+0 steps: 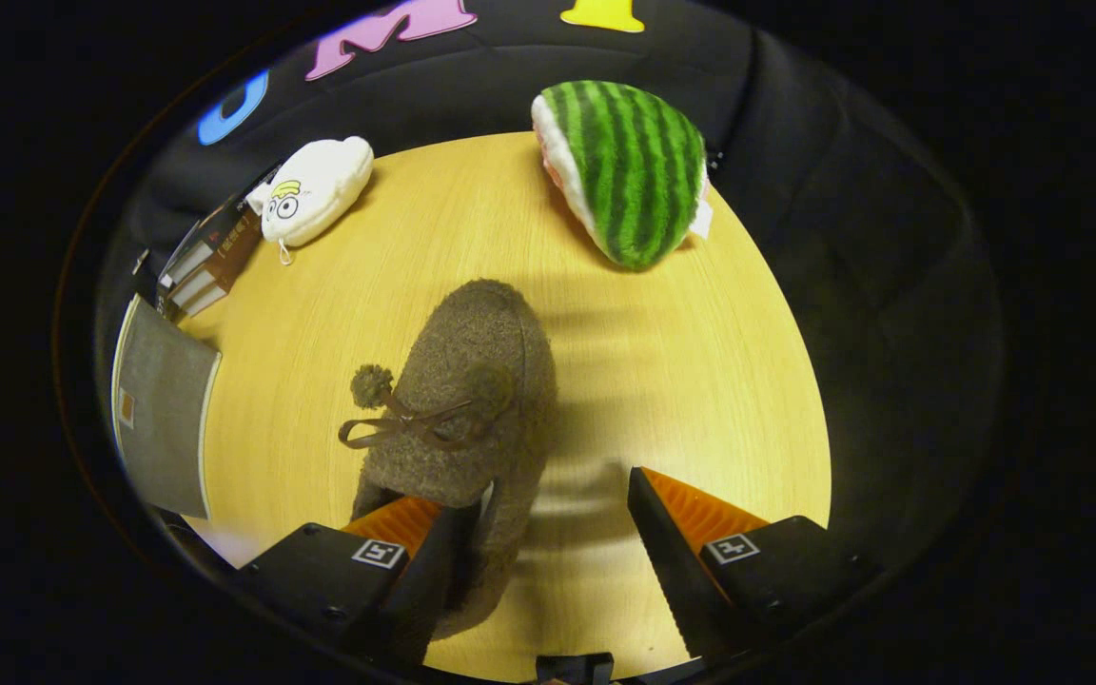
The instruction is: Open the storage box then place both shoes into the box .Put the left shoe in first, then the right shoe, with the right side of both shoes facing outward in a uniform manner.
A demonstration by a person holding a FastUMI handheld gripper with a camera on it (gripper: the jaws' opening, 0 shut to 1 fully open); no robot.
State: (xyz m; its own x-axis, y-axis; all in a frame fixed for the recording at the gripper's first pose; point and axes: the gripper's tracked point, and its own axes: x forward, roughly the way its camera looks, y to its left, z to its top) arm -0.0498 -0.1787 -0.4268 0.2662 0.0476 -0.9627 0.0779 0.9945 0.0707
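Brown fuzzy shoe (477, 381) lying on the wooden worktop (700, 381), heel end sitting between wide-open jaws of the gripper (548, 495), touching the left finger. Watermelon toy (626, 166) at one o'clock.

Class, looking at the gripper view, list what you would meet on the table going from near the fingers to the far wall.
Open gripper, one finger inside the brown fuzzy shoe's heel → brown fuzzy shoe with its bow → white plush toy and watermelon plush at the table's far edge.
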